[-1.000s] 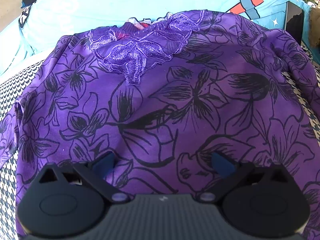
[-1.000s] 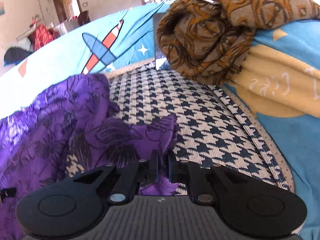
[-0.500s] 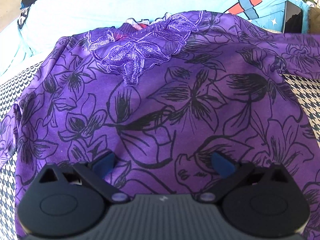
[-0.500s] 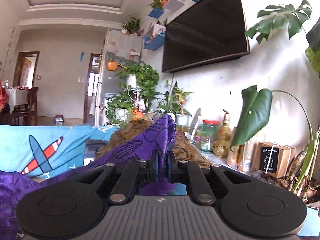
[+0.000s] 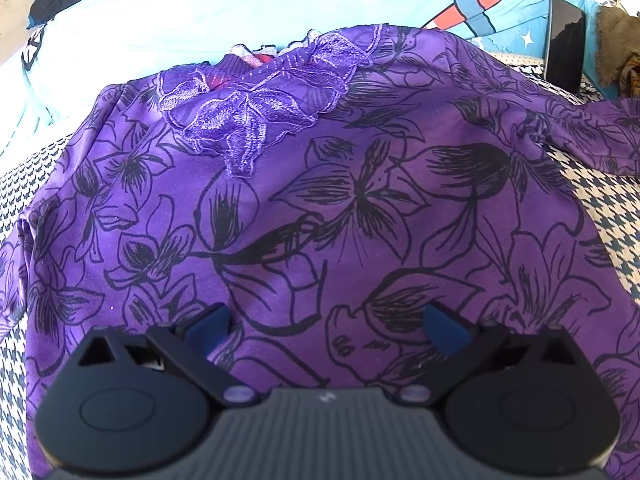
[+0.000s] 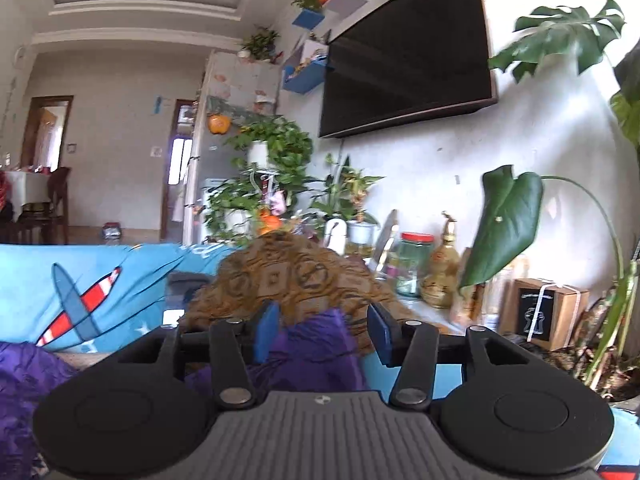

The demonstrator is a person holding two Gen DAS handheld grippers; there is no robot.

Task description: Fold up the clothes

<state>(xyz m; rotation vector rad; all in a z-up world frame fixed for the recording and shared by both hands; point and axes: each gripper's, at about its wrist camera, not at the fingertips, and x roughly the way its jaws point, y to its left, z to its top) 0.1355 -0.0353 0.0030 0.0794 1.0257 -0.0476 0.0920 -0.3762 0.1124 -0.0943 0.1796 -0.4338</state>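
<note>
A purple top with black flower print point(image 5: 360, 220) lies spread on a houndstooth cover point(image 5: 600, 216), its lace collar point(image 5: 260, 108) at the far side. Its right sleeve point(image 5: 600, 136) stretches out to the right. My left gripper point(image 5: 326, 330) is open, low over the top's near part, holding nothing. My right gripper point(image 6: 322, 330) is open and tilted up toward the room. The purple sleeve end point(image 6: 316, 344) lies loose between its fingers; I cannot tell if it rests on them.
A light blue blanket with a plane print point(image 5: 476, 4) lies behind the top. A brown patterned cloth pile point(image 6: 296, 276) sits ahead of the right gripper. A wall TV point(image 6: 408, 56), plants point(image 6: 508, 224) and jars point(image 6: 412, 264) stand beyond.
My right gripper has opened and let the sleeve end go. The sleeve has been pulled out straight to the right. The left gripper has barely moved.
</note>
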